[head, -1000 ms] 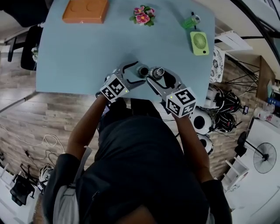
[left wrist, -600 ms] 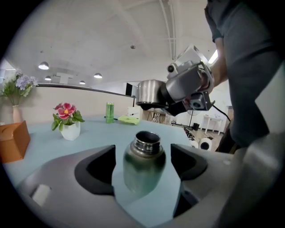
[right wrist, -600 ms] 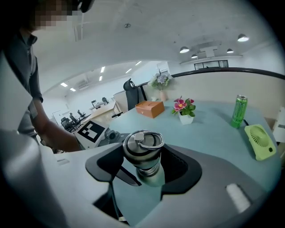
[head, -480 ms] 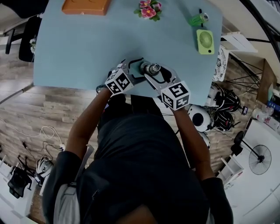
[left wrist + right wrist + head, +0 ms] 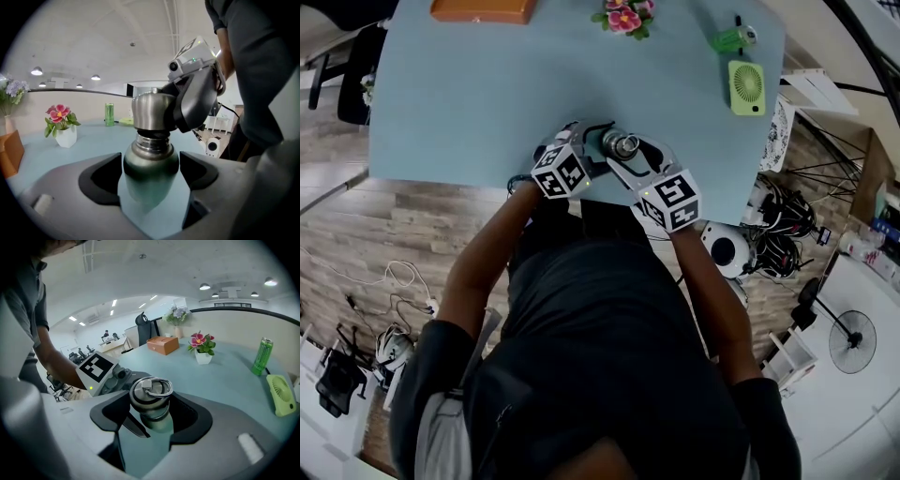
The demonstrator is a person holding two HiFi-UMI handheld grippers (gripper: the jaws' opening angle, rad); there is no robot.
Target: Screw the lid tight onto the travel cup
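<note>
The left tool [image 5: 152, 174] is clamping the rounded body of the dark steel travel cup [image 5: 151, 159], which is standing upright at the near edge of the pale blue counter [image 5: 469, 103]. The brushed steel screw lid [image 5: 151, 391] with its ring handle is sitting on the cup's neck, threads showing beneath it. The right tool [image 5: 152, 417] is gripping the lid by its sides.
</note>
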